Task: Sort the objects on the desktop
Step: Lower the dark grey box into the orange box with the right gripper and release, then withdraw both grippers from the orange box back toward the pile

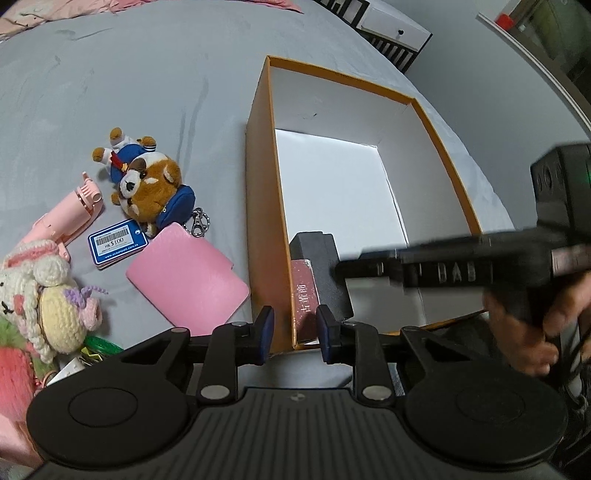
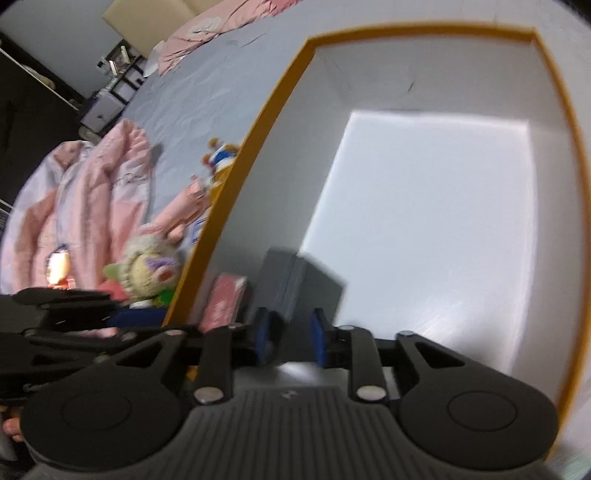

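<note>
You are working in a home bedroom, on a bed. The work surface is a grey sheet (image 1: 155, 92), creased and soft, not a desk. A pink quilt (image 2: 85, 206) lies bunched at its edge, with more pink bedding (image 2: 218, 26) at the far end. Plush toys sit on the sheet: a dog plush (image 1: 147, 184) and a knitted doll (image 1: 48, 291). Beyond the bed you have a white drawer unit (image 1: 397, 27) against a plain wall, and small storage shelves (image 2: 118, 70) in the far corner. An orange box (image 1: 266, 206) rests on the sheet. Lighting is dim, domestic
</note>
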A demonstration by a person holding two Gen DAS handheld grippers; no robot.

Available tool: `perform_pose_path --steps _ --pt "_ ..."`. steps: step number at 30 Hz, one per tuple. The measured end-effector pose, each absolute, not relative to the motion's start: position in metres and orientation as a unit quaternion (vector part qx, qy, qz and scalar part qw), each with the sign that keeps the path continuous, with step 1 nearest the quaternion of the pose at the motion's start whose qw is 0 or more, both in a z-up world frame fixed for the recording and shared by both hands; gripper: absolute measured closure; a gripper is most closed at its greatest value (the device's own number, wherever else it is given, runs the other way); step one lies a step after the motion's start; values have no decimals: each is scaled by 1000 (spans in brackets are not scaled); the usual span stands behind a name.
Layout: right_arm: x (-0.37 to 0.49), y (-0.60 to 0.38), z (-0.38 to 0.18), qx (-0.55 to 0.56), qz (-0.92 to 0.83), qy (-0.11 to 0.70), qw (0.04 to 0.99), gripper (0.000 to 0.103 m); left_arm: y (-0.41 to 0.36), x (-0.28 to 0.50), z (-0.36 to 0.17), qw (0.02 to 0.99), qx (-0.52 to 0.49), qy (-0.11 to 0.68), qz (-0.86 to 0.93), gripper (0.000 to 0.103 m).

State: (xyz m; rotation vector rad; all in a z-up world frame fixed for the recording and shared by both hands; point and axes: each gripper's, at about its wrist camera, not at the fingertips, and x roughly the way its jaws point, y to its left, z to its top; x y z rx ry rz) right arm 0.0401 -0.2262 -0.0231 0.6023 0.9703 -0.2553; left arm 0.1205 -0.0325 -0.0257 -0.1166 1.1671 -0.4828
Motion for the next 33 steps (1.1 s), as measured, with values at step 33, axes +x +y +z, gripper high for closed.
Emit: perform_pose_path --steps 33 --pt "35 -190 1 252 -146 409 865 70 11 87 10 837 -62 509 -188 87"
